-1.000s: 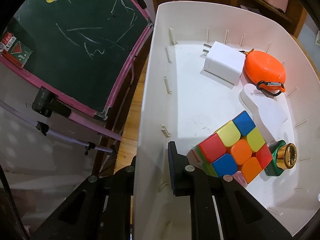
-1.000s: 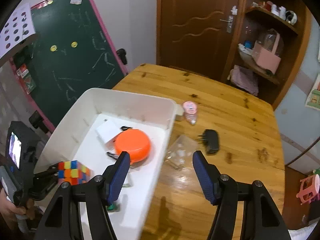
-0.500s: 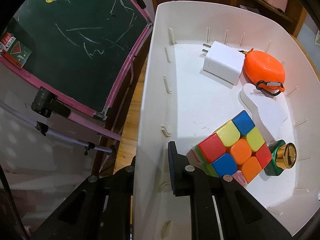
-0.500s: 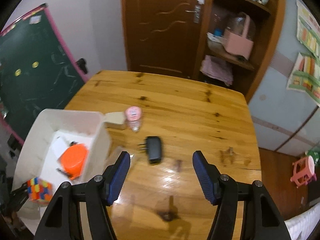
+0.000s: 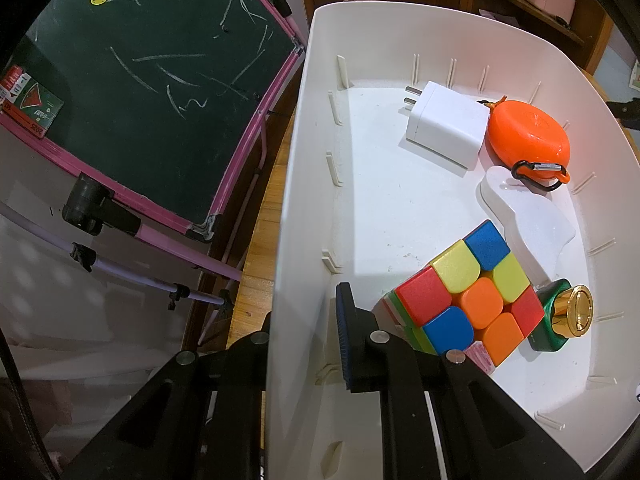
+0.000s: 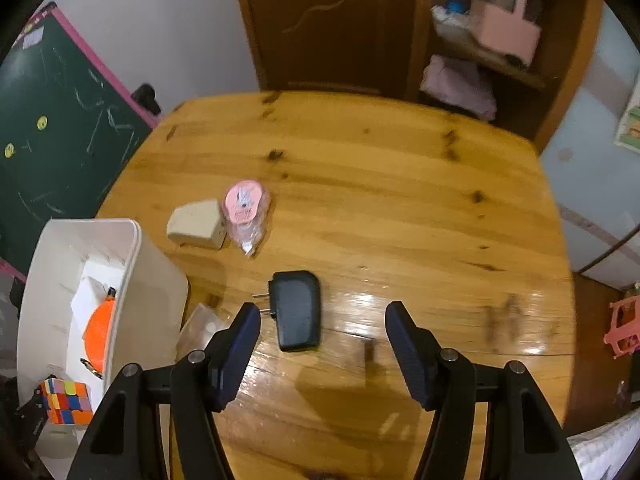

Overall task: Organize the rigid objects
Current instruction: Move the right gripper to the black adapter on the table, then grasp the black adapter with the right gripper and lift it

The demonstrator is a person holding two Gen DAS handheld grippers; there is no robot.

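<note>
Only right-wrist view shows spread right tongs (image 6: 322, 344) above black charger (image 6: 298, 310); left tongs (image 5: 308, 328) pinch bin wall (image 5: 296, 280).

the left wrist view is taken from close above the white bin (image 5: 296, 240), looking steeply down along the gripper fingers; the bin's wall and floor fill the centre and right of the frame, and a green chalkboard (image 5: 152, 80) is seen at upper left. the right wrist view is taken from higher and farther off, angled down over the wooden table (image 6: 380, 200), with a brown door (image 6: 328, 20) and shelves across the top of the frame. both views share the white bin (image 6: 128, 264), seen small at lower left in the right wrist view, the puzzle cube (image 5: 468, 300) (image 6: 66, 400) inside it, and the chalkboard (image 6: 60, 132) at left.
</note>
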